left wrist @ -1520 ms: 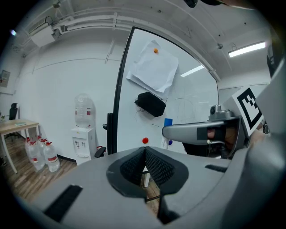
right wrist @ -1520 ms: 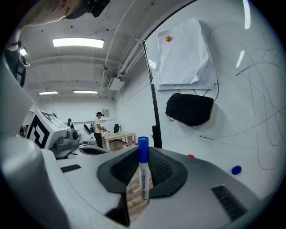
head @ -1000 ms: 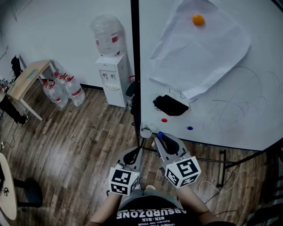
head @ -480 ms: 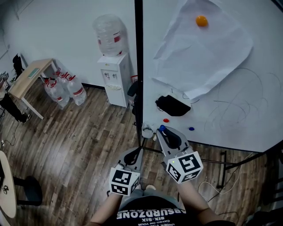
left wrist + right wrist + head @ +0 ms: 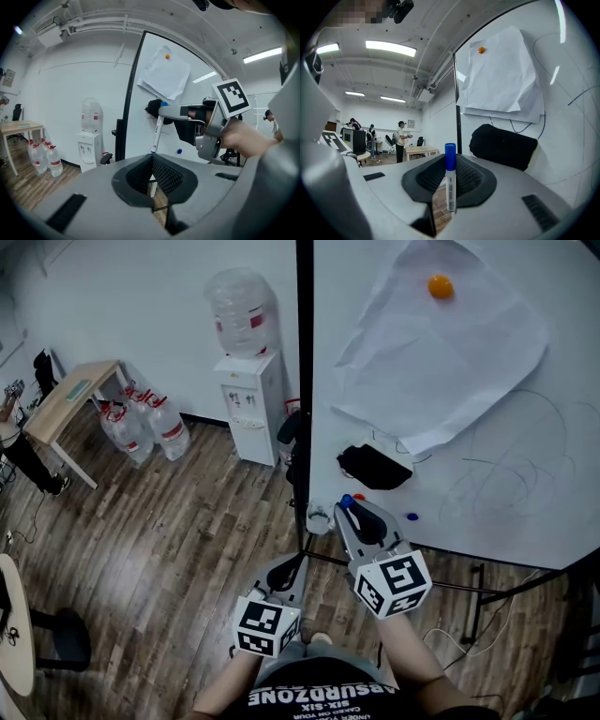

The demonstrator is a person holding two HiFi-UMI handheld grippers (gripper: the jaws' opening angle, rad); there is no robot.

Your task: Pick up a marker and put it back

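Closest to the person's body, the left gripper [image 5: 152,158] hangs low over the wooden floor [image 5: 169,540]. Its fingers are pressed together with nothing between them.

Just ahead and higher, the right gripper [image 5: 353,514] has its fingers clamped narrowly on the blue-capped marker [image 5: 450,180]. The marker stands upright across the fingers, with its cap above them and its white barrel running down below. So the marker is already lifted and is with the right hand, and only the return looks left to do.

The marker's tip end sits close to the lower left part of the whiteboard [image 5: 497,474], just beside its black frame post [image 5: 304,381]. A small pale holder [image 5: 319,518] sits near the bottom corner, a little left of the fingers. I can't tell what it is, though it seems a likely spot for the marker.

On the board near the gripper are a black eraser [image 5: 373,467] above it and a small blue magnet [image 5: 412,517] to the right. Both are close enough to crowd a careless swing.

Higher up, a loose paper sheet [image 5: 441,352] hangs under an orange magnet [image 5: 441,286].

Off to the left, well clear, stand a water dispenser [image 5: 251,409] and spare water bottles [image 5: 150,423], with open floor around them.
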